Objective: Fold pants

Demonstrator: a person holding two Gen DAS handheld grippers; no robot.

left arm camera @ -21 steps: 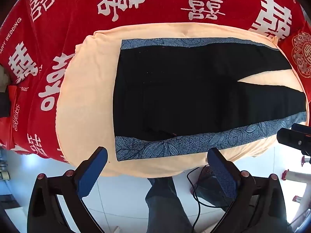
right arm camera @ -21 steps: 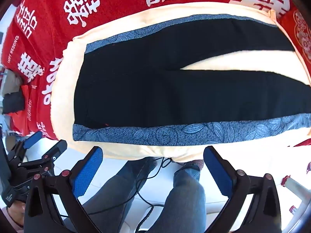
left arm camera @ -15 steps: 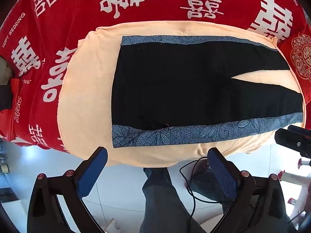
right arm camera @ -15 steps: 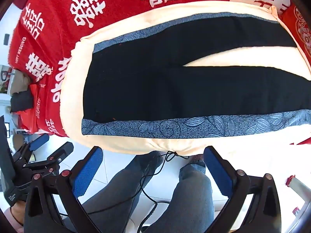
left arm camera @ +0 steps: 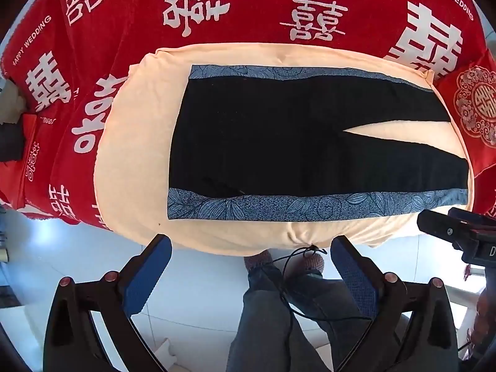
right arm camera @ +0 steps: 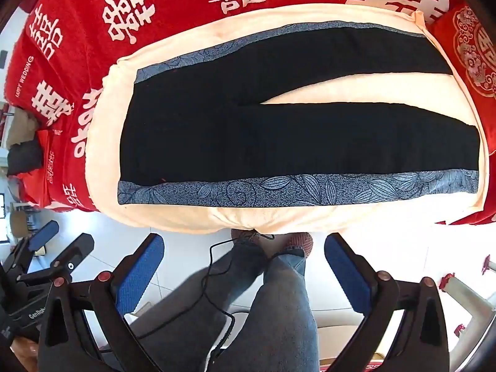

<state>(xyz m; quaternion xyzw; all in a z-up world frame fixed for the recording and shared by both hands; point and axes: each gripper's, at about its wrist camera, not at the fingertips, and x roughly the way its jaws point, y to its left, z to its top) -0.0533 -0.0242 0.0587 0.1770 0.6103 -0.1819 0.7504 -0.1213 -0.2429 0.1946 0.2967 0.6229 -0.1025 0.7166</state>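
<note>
Black pants (left arm camera: 279, 142) with blue leaf-patterned side stripes lie flat and unfolded on a cream pad (left arm camera: 133, 161), waistband at the left, legs spread toward the right. They also show in the right wrist view (right arm camera: 248, 142). My left gripper (left arm camera: 251, 248) is open and empty, held off the pad's near edge. My right gripper (right arm camera: 245, 248) is open and empty, also back from the near edge. Each gripper shows at the edge of the other's view.
The pad lies on a red cloth (left arm camera: 217, 6) with white characters. The person's legs in jeans (right arm camera: 272, 310) and a black cable (right arm camera: 217, 279) are below the grippers over a white tiled floor (left arm camera: 201, 294).
Both grippers have pulled back and up from the pad, so the pants look smaller and farther away. The pants have not moved.
</note>
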